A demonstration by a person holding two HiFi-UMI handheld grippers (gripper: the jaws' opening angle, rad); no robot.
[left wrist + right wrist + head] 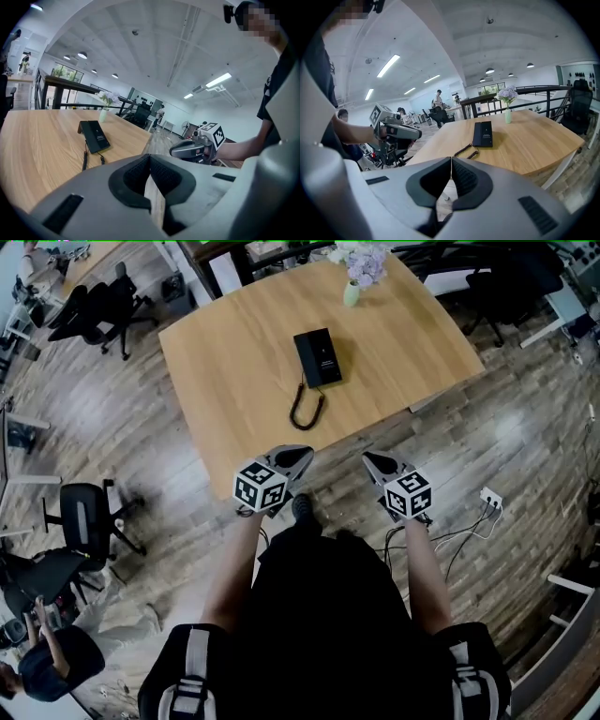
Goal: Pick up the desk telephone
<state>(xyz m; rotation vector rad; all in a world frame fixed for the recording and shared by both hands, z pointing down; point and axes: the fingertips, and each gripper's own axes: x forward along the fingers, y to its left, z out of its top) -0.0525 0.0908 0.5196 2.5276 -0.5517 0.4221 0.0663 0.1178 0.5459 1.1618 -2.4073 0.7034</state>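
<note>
Left hand-held gripper (300, 456), right hand-held gripper (372, 461): both clenched shut, nothing between jaws. Held side by side at near edge of counter (422, 352), tips tilted down toward it, likely ready stance ahead of reach. Ahead of both, well apart, mid-counter: desk telephone (317, 357), black, lying flat, untouched. Coiled cord (305, 409) looping from phone back toward grippers, slack on wood. Beyond phone, at far edge: vase of flowers (354, 282), clear of approach path. Jaws probably to be opened before any grasp.
</note>
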